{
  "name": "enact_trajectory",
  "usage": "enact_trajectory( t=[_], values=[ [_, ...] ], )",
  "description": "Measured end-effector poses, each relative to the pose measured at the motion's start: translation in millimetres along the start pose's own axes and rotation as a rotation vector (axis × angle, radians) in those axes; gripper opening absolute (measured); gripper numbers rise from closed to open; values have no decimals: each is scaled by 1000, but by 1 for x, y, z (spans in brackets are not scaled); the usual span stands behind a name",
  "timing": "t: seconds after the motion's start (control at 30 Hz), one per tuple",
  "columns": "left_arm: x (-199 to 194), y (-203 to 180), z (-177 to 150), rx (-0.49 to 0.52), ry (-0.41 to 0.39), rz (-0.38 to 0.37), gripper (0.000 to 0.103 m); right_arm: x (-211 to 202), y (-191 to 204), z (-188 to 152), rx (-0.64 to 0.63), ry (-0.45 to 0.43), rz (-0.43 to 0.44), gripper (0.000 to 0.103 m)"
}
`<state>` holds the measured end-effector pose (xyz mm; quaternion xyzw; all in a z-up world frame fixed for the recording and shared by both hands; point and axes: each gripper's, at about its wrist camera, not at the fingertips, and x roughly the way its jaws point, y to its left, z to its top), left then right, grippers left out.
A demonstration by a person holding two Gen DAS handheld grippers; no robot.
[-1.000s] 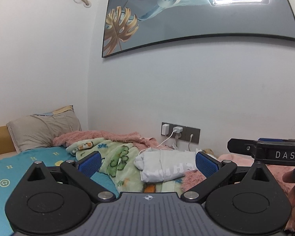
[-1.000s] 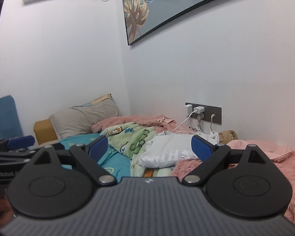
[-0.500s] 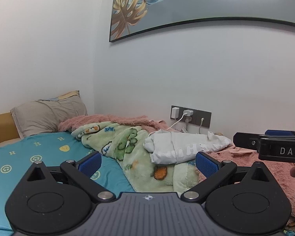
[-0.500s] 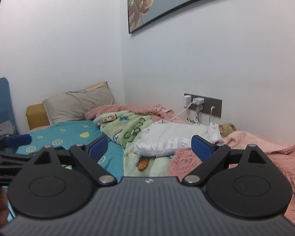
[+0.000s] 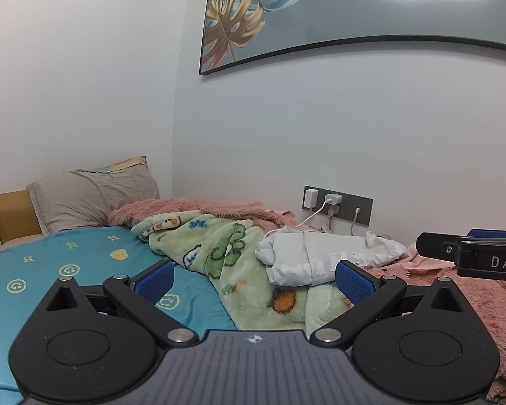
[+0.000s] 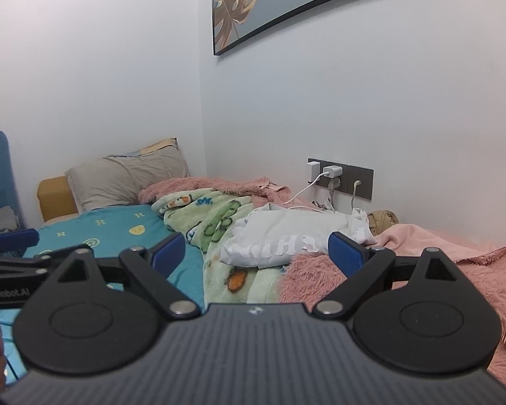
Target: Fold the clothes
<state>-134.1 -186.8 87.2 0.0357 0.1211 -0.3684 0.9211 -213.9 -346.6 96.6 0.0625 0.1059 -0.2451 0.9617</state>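
The jaws of the left gripper (image 5: 254, 278) stand wide apart and hold nothing; between them, in the lower middle of the left wrist view, shows the white garment (image 5: 324, 258). The right gripper (image 6: 258, 251) is the same: jaws spread, nothing between the blue pads (image 6: 345, 248), and the garment appears just above them in the centre of that view. Neither gripper touches the cloth yet.

The garment lies crumpled in a bundle, partly on the green cartoon blanket (image 5: 232, 253) and partly against the pink fluffy blanket (image 6: 421, 270) at the lower right. Behind it, near the wall, a white charging cable (image 6: 307, 187) runs from the wall socket (image 6: 340, 177) down toward the bundle (whether it touches the cloth I cannot tell). To the left is the teal bed sheet (image 5: 50, 263), flat and free, and the pillow (image 5: 91, 195) at the middle left.

The step in hand seems to be the approach for a first grasp. To do it well, I think each gripper should pinch only the white fabric at two separated edges, not the blankets under it, then lift and carry it to the flat teal sheet to spread it before any fold. The cable could be caught, so the far edge needs care.
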Motion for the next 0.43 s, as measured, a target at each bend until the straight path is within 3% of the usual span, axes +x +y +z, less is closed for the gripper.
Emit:
enact_trajectory(
  t=[0.43],
  values=[
    [-5, -2, 2, 0, 2, 11, 103, 0, -6, 0, 12, 27, -9, 93]
  ],
)
